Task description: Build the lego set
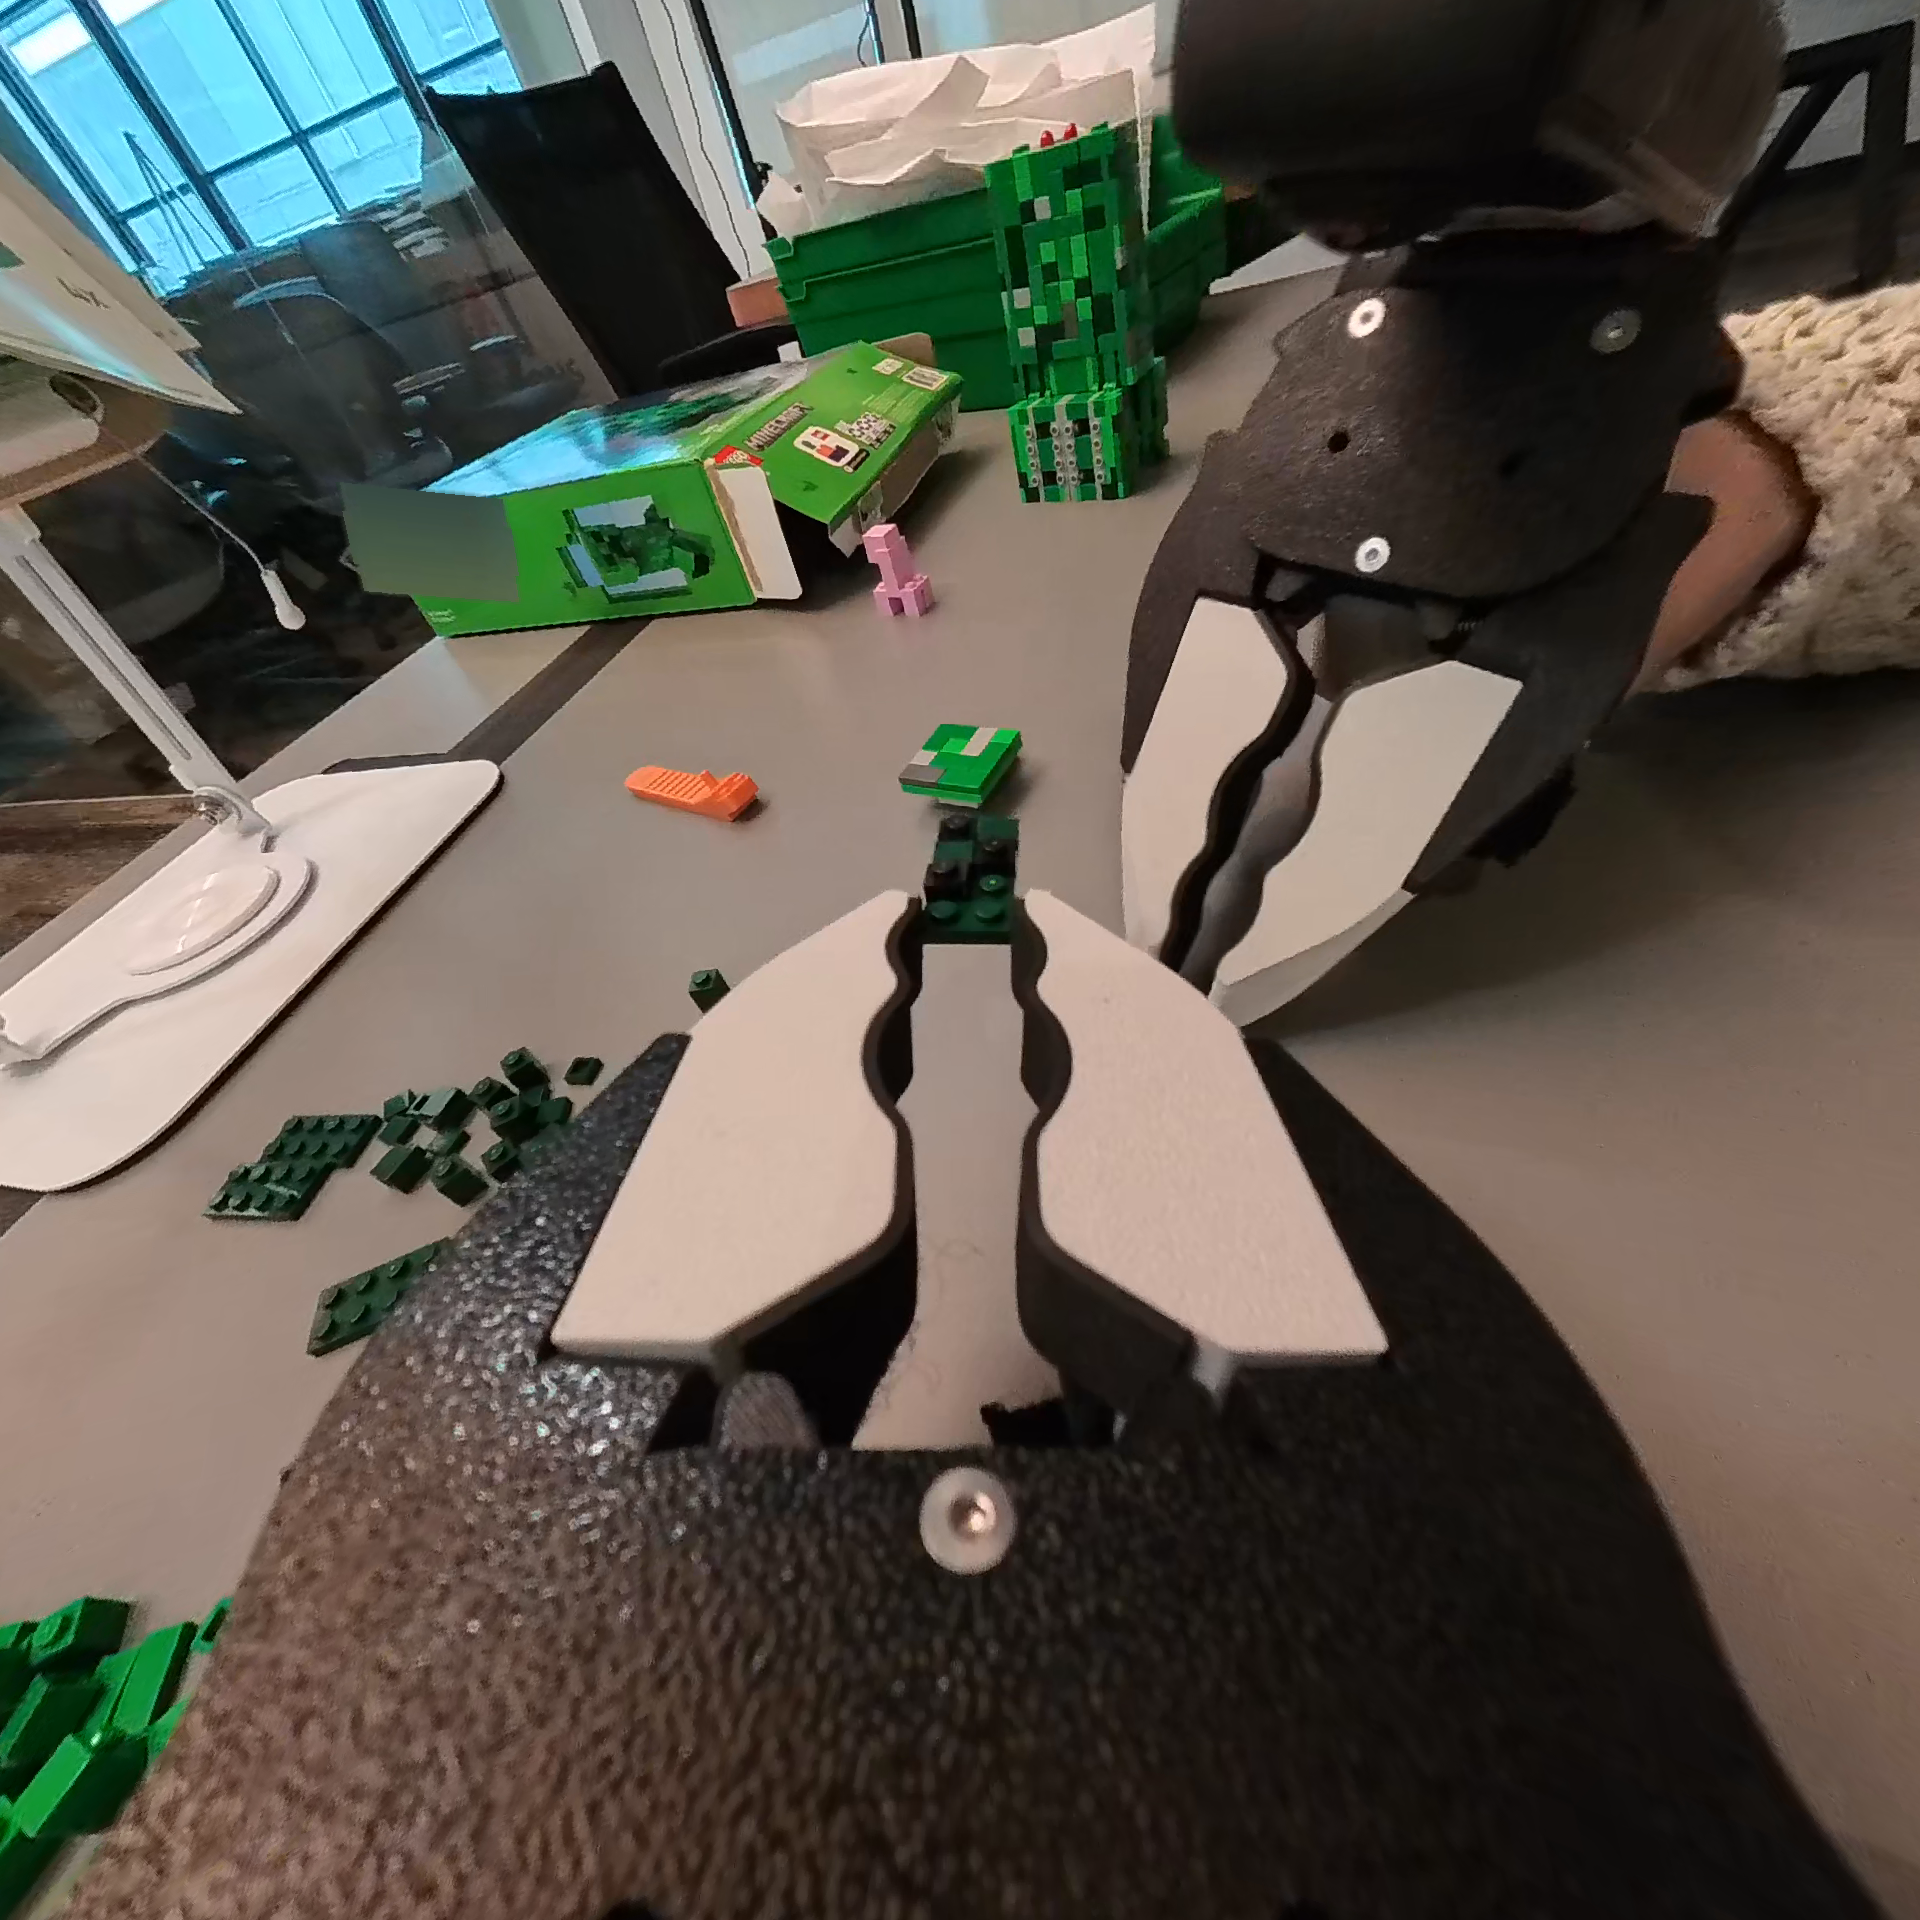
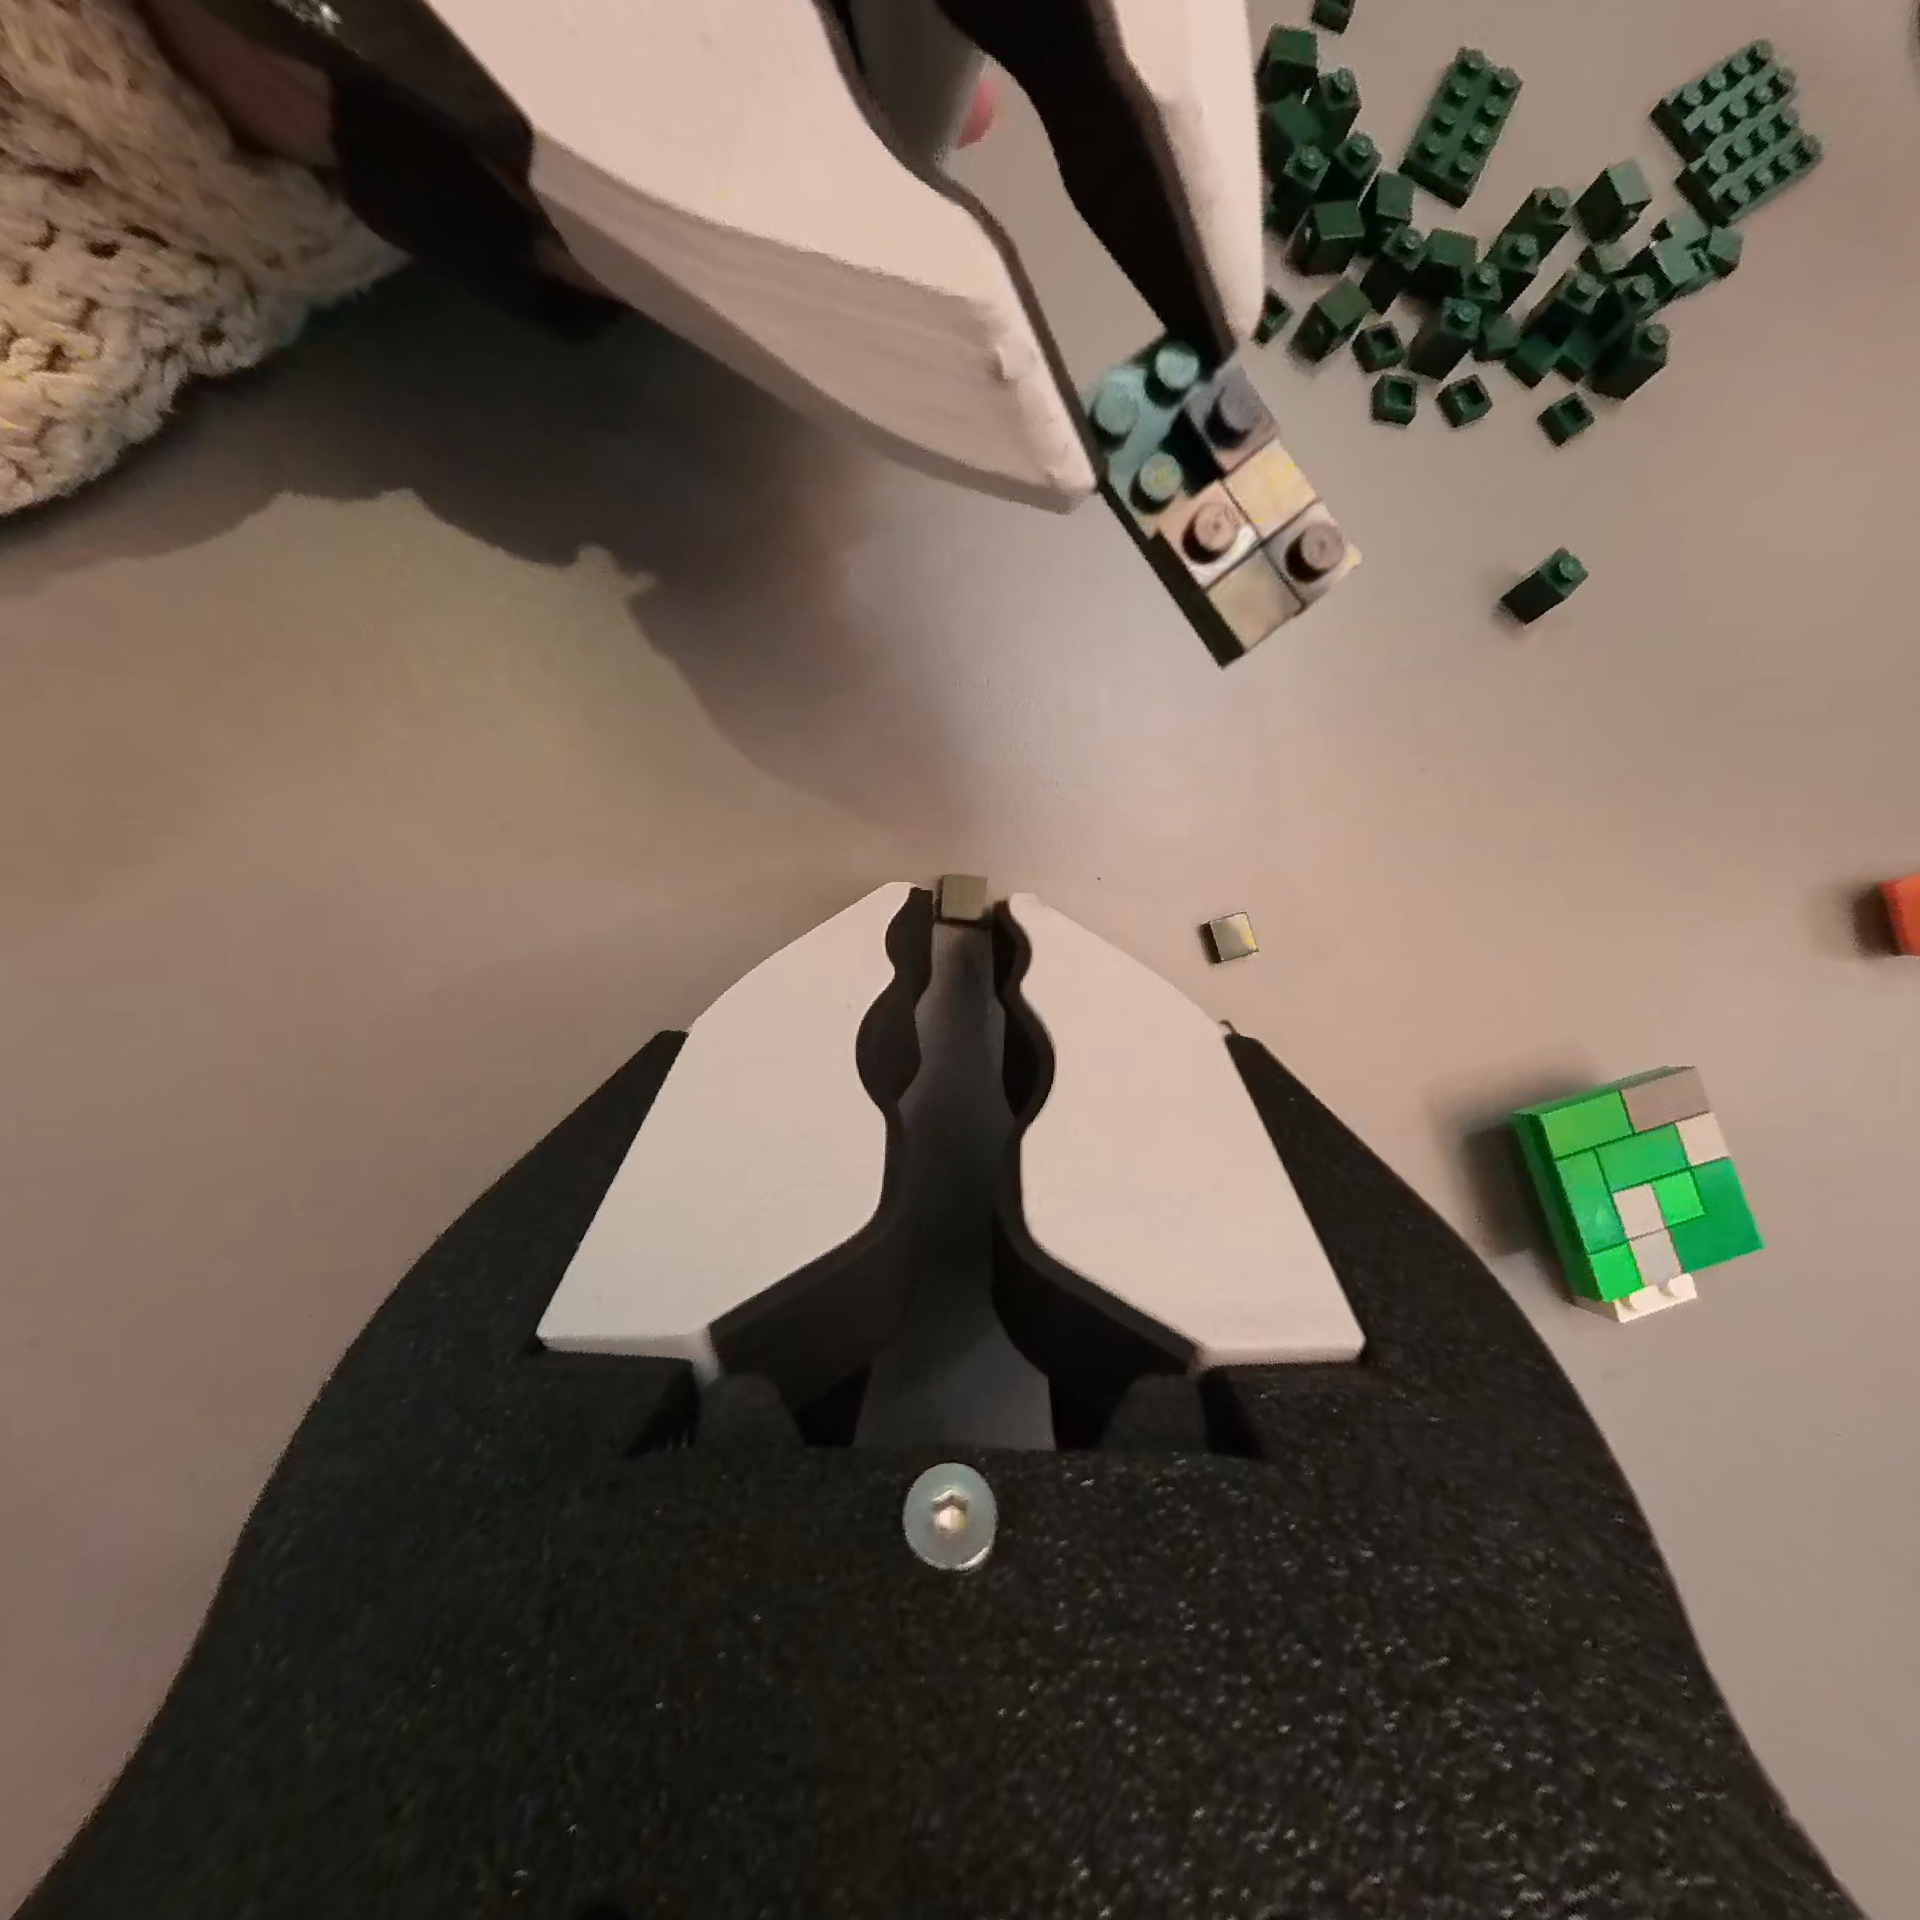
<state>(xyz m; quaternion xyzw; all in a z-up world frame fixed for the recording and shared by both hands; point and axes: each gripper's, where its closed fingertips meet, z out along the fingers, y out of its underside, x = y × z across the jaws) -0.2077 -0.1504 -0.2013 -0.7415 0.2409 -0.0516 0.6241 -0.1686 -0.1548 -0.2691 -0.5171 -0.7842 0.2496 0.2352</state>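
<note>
My left gripper [image 1: 971,909] is shut on a small dark green plate assembly [image 1: 975,883] with dark studs and tiles; it also shows in the right wrist view [image 2: 1216,488], held above the table. My right gripper [image 2: 961,899] is shut on a tiny dark square tile [image 2: 961,896], pointing down at the grey table; in the left wrist view the right gripper [image 1: 1195,961] sits just right of the assembly. A second loose dark tile [image 2: 1233,937] lies on the table. A green tiled panel [image 2: 1636,1184] lies to the right, and shows in the left wrist view [image 1: 961,761].
A pile of dark green bricks and plates [image 2: 1507,229] lies nearby, seen at the left too [image 1: 416,1143]. An orange brick separator [image 1: 694,792], a pink figure [image 1: 896,571], a green set box [image 1: 644,499], a tall green built figure [image 1: 1081,312], green bins [image 1: 894,281] and a white stand base [image 1: 208,935]. Left tips to right tips: about 8 cm.
</note>
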